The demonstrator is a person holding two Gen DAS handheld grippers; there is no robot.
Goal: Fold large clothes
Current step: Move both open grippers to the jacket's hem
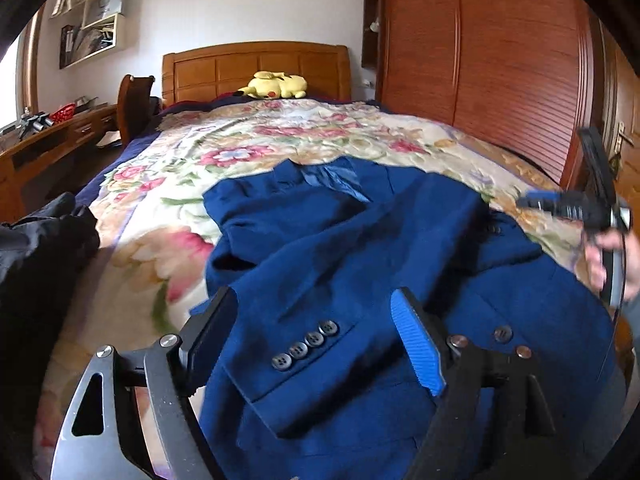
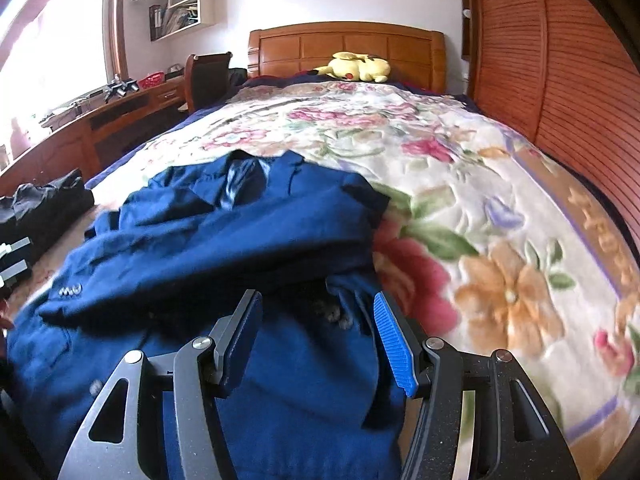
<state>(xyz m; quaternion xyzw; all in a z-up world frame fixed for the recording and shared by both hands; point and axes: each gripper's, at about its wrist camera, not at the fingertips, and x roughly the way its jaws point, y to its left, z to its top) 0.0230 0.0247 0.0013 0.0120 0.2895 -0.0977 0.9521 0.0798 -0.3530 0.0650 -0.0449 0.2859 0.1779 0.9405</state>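
Hovering left hand-held gripper (image 1: 316,336) released over jacket (image 1: 360,248) sleeve; right hand-held gripper (image 2: 316,336) released, empty. Risk: sleeve slipping toward bed (image 2: 500,184) near edge, undoing fold.

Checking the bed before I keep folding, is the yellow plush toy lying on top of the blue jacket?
No, the yellow plush toy lies by the headboard, well apart from the blue jacket.

Navy-blue jacket (image 1: 360,248), grey buttons (image 1: 305,339); cream blanket (image 2: 460,184), pink-orange floral; yellow plush (image 1: 276,85).
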